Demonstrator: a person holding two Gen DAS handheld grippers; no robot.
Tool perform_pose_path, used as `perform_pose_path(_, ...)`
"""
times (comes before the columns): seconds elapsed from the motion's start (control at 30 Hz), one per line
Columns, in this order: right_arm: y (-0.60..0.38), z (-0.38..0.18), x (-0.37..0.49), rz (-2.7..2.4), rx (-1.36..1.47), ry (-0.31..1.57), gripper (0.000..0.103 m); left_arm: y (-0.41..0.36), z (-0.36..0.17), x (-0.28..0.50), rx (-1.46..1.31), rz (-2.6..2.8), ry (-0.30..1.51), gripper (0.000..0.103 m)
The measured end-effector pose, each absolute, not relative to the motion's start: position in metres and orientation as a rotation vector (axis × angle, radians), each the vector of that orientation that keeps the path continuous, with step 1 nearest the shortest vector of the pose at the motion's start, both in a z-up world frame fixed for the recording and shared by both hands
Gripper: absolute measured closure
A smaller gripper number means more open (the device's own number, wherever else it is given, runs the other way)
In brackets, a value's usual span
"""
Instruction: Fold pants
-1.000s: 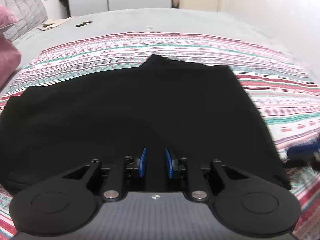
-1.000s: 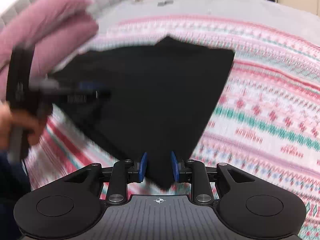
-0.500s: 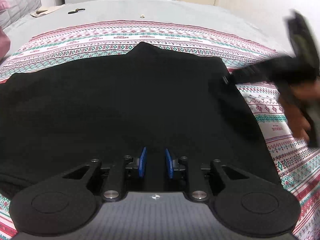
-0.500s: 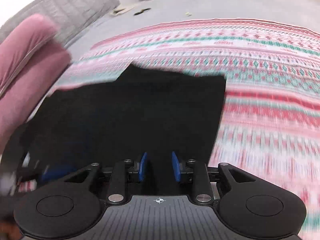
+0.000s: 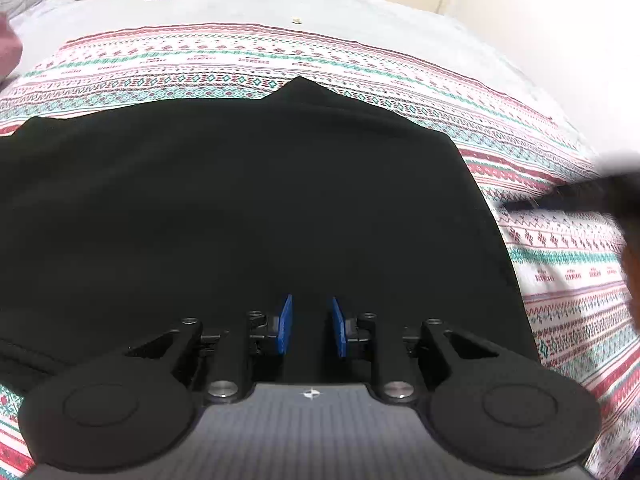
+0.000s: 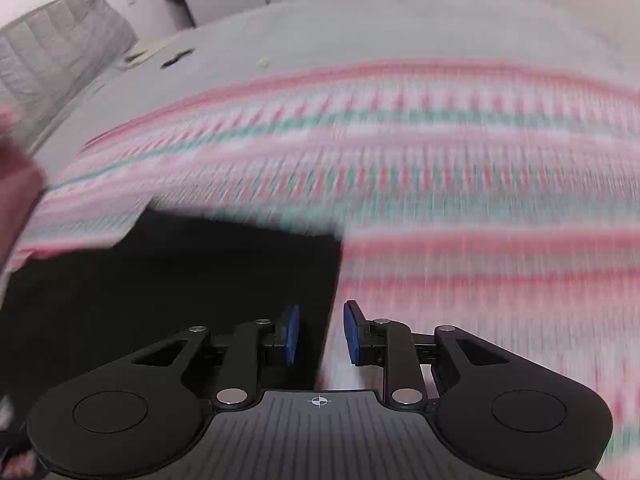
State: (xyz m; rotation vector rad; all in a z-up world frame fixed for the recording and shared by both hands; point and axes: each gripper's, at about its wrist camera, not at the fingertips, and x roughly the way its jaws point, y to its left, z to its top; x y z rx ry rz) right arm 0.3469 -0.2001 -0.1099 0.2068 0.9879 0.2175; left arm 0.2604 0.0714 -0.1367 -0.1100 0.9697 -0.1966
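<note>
The black, matte fabric pants (image 5: 240,208) lie flat on a patterned bedspread of pink, green and white woven bands (image 5: 360,64), which covers the near part of a grey bed (image 5: 248,0); in the left wrist view they form a broad dark sheet with a small peak at the far edge and a straight right edge sloping toward the camera; soft creases run across the upper part. The left gripper (image 5: 310,328) sits over the near edge of the pants, its blue-padded fingers (image 5: 285,330) parted with a narrow gap, black cloth showing between them; whether they pinch the fabric cannot be told. At the far right of this view a dark blurred shape crosses the bedspread. The right wrist view is smeared by motion; it shows only the right corner of the pants (image 6: 200,280), and the right gripper (image 6: 320,334) straddles that straight edge, its fingers (image 6: 353,334) spread apart and holding nothing, one over cloth, the other over the striped bedspread. This view alone shows a grey quilted pillow (image 6: 60,56) at the far left.
</note>
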Motion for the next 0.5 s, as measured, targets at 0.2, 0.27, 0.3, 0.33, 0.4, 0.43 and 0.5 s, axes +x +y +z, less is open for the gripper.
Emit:
perform_pose_path(0.2, -0.213, -0.103, 0.248, 0.315, 0.312, 1.055, 0.07, 0.058, -0.135, 0.261, -0.071, -0.167, 0.945, 0.045)
perform_pose_path(0.27, -0.219, -0.104, 0.241, 0.349, 0.373, 1.047, 0.063, 0.054, -0.136, 0.26, -0.055, -0.152, 0.937, 0.045)
perform_pose_path(0.3, -0.224, -0.11, 0.24, 0.369, 0.401, 1.033, 0.059, 0.052, -0.137, 0.259, -0.052, -0.144, 0.934, 0.045)
perform_pose_path(0.33, -0.225, -0.12, 0.236, 0.381, 0.437, 1.015, 0.059, 0.051, -0.138, 0.259, -0.047, -0.141, 0.932, 0.045)
perform_pose_path(0.4, -0.233, -0.14, 0.23, 0.366, 0.523, 1.014, 0.059, 0.049, -0.139, 0.259, -0.034, -0.134, 0.926, 0.044)
perform_pose_path(0.43, -0.232, -0.142, 0.231, 0.353, 0.551, 1.005, 0.059, 0.047, -0.139, 0.259, -0.027, -0.134, 0.924, 0.044)
perform_pose_path(0.5, -0.228, -0.136, 0.231, 0.387, 0.556, 1.007, 0.057, 0.045, -0.139, 0.26, -0.024, -0.133, 0.923, 0.044)
